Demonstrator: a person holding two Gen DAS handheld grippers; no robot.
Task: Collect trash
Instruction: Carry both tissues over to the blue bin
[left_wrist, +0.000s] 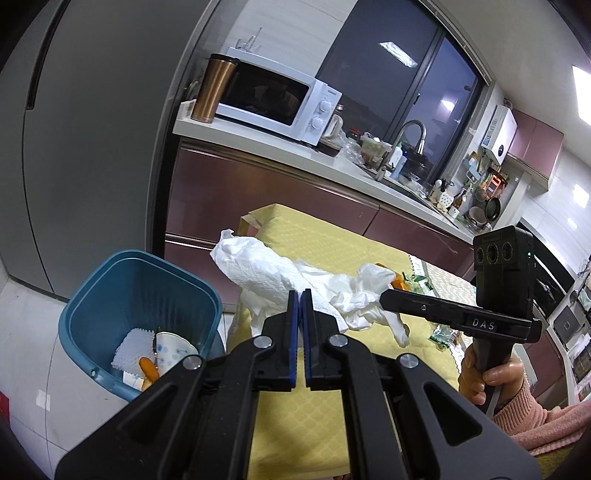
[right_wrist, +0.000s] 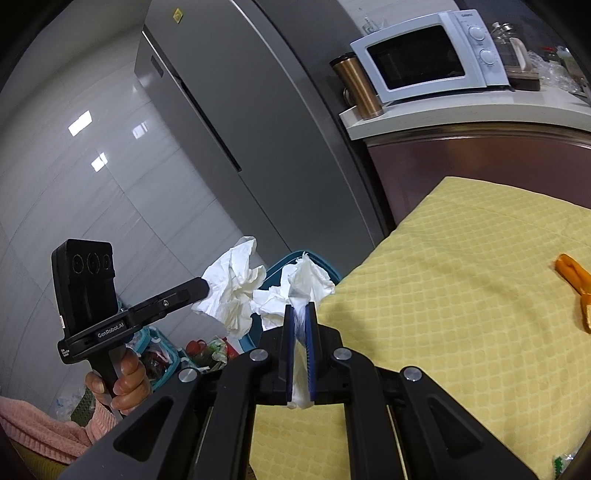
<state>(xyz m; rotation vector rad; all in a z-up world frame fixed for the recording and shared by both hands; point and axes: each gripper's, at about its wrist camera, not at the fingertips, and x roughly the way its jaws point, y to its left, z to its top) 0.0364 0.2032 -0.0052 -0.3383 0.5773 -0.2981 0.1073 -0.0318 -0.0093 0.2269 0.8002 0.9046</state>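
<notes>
My left gripper (left_wrist: 300, 295) is shut on a crumpled white paper towel (left_wrist: 266, 267), held above the table's left end; it also shows in the right wrist view (right_wrist: 231, 291). My right gripper (right_wrist: 300, 308) is shut on a second white tissue (right_wrist: 308, 278), also seen in the left wrist view (left_wrist: 362, 295). A blue trash bin (left_wrist: 92, 295) stands on the floor left of the table, holding wrappers and orange peel (left_wrist: 147, 369). An orange peel (right_wrist: 576, 284) and a green wrapper (left_wrist: 443, 334) lie on the yellow tablecloth (right_wrist: 461, 295).
A grey fridge (left_wrist: 92, 147) stands behind the bin. A counter with a white microwave (left_wrist: 277, 99), a copper tumbler (left_wrist: 212, 88) and a sink (left_wrist: 406, 181) runs behind the table. Bags and a basket (right_wrist: 159, 354) sit on the floor.
</notes>
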